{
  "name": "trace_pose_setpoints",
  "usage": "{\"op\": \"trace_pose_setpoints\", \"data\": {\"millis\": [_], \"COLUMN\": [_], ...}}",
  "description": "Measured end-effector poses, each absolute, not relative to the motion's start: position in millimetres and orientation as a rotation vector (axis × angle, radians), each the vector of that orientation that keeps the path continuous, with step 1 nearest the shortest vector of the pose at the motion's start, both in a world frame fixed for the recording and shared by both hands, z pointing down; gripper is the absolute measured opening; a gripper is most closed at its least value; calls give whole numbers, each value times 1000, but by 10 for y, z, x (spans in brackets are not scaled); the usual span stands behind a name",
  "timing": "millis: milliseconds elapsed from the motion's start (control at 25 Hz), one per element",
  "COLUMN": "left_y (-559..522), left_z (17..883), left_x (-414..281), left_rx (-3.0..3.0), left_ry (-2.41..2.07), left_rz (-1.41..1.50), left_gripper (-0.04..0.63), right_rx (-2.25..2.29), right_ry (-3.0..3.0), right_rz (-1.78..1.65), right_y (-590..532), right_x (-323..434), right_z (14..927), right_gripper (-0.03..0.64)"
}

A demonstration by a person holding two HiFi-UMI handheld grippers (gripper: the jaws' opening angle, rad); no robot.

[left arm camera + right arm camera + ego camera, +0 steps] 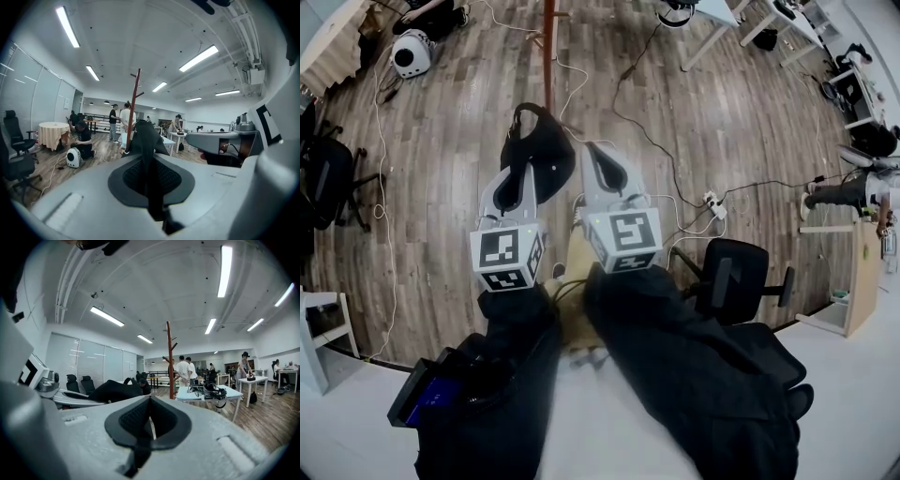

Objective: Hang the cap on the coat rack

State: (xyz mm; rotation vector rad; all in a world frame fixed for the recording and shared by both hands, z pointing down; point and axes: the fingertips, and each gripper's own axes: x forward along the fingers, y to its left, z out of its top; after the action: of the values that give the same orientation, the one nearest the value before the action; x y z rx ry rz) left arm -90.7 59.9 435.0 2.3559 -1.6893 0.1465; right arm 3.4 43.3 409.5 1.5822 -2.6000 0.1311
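In the head view the left gripper [525, 183] is clamped on the black cap [542, 148], held above the wooden floor [441, 187] near the coat rack [548, 47] pole. The right gripper [605, 169] sits beside it, jaws pressed together on nothing. Only the left gripper view shows the cap's fabric pinched between the jaws, with the rack's pegs rising behind it. The right gripper view sees the cap side-on, left of the rack, and a white bench [185, 393] carrying cables.

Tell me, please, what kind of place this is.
Probably an open-plan office or lab: a black office chair, white desks, long ceiling strip lights, and cables trailing over the wooden floor.
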Motion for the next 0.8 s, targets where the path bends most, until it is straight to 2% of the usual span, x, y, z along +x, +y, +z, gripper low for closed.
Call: {"op": "trace_pose_setpoints", "data": {"millis": [560, 800], "left_y": [-1530, -1926], "left_z": [3948, 3865], "left_x": [-1028, -975], "left_rx": [2301, 2296], "left_ry": [-1888, -1899], "left_rz": [137, 142], "left_gripper": [2, 2], "right_rx": [1519, 1494], "right_ry": [-2720, -2751], "right_rz": [119, 144], "right_y": [-1763, -2162], "right_x": [177, 219], "right_z": [3779, 3723], "right_gripper": [-2, -2]}}
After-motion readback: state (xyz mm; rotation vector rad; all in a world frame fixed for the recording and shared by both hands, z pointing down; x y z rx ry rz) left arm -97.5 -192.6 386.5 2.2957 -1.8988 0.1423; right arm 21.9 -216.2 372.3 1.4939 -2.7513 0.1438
